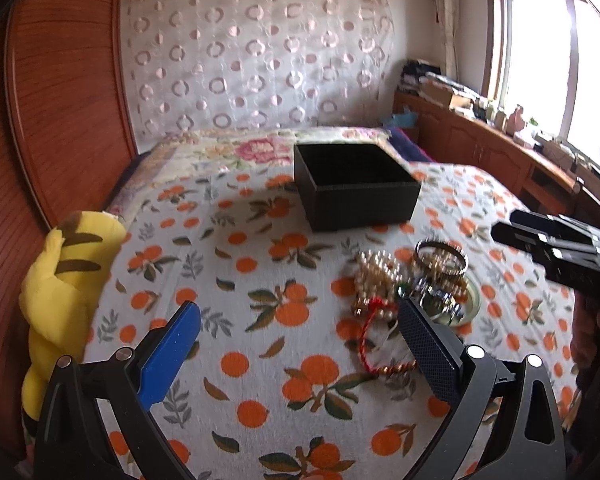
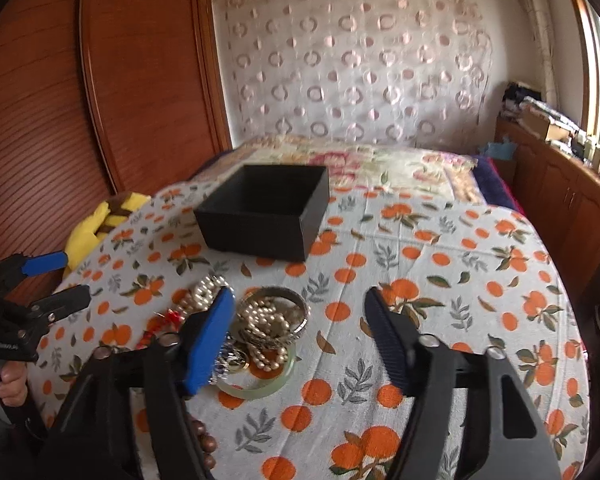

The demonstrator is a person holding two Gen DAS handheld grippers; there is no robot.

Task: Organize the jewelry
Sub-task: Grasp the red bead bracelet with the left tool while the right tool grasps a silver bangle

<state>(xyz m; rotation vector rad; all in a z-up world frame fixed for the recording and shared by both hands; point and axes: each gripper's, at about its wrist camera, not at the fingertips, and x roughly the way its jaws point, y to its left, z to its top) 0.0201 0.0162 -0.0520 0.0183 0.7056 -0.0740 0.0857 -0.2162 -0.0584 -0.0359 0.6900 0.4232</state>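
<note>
A pile of jewelry [image 1: 416, 288] lies on the orange-print cloth: pearl strands, metal bangles, a pale green bangle and a red beaded string. It also shows in the right wrist view [image 2: 260, 328]. An open, empty black box [image 1: 352, 186] stands behind the pile, also seen in the right wrist view [image 2: 266, 210]. My left gripper [image 1: 300, 312] is open and empty, its right finger just left of the pile. My right gripper [image 2: 300, 300] is open and empty, above the pile's right side. The right gripper shows at the right edge of the left wrist view [image 1: 500, 226], jaws parted.
A yellow plush toy [image 1: 66, 292] lies at the cloth's left edge beside a wooden headboard [image 1: 60, 100]. A floral bedspread [image 1: 236, 148] lies behind the box. A wooden cabinet [image 1: 480, 140] with clutter runs under the window at right.
</note>
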